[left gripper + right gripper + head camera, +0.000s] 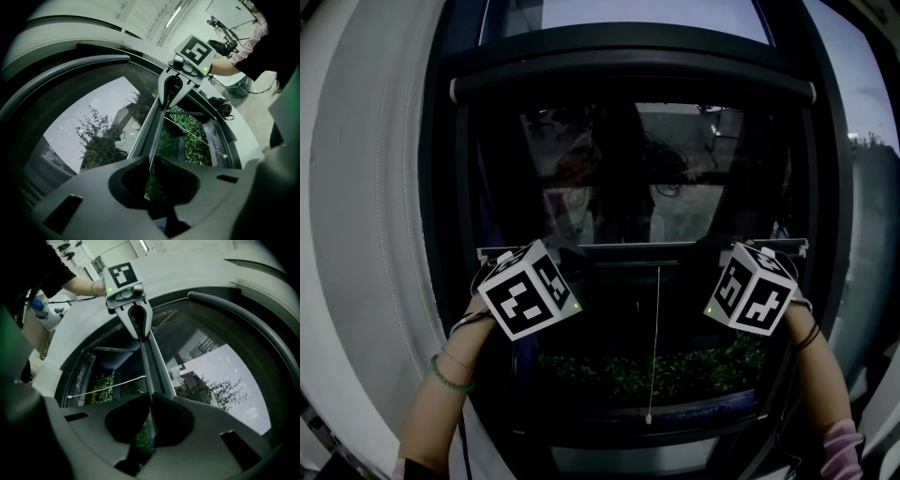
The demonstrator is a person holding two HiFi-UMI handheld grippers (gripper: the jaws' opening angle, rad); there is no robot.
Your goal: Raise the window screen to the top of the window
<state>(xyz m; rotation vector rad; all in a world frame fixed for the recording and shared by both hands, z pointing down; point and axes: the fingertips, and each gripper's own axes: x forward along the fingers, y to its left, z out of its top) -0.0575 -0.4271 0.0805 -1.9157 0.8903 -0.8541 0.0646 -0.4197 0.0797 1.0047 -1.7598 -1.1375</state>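
Note:
The window screen's dark mesh (628, 178) hangs from a roller at the top, and its bottom bar (647, 249) sits about halfway up the window. My left gripper (536, 259) is shut on the bar's thin lip (157, 136) near its left end. My right gripper (748, 255) is shut on the same lip (149, 366) near its right end. In the left gripper view my jaws (151, 173) pinch the lip, with the right gripper (169, 96) farther along. In the right gripper view the right gripper's jaws (151, 416) do the same, facing the left gripper (138, 326). A white pull cord (656, 328) dangles from the bar's middle.
The roller housing (633, 89) runs across the window's top. Dark frame posts (459, 187) flank the screen, with a white wall (366, 234) at the left. Green foliage (656, 375) shows through the open lower part, above the sill (637, 436). Grey mesh (93, 136) fills the area above the bar.

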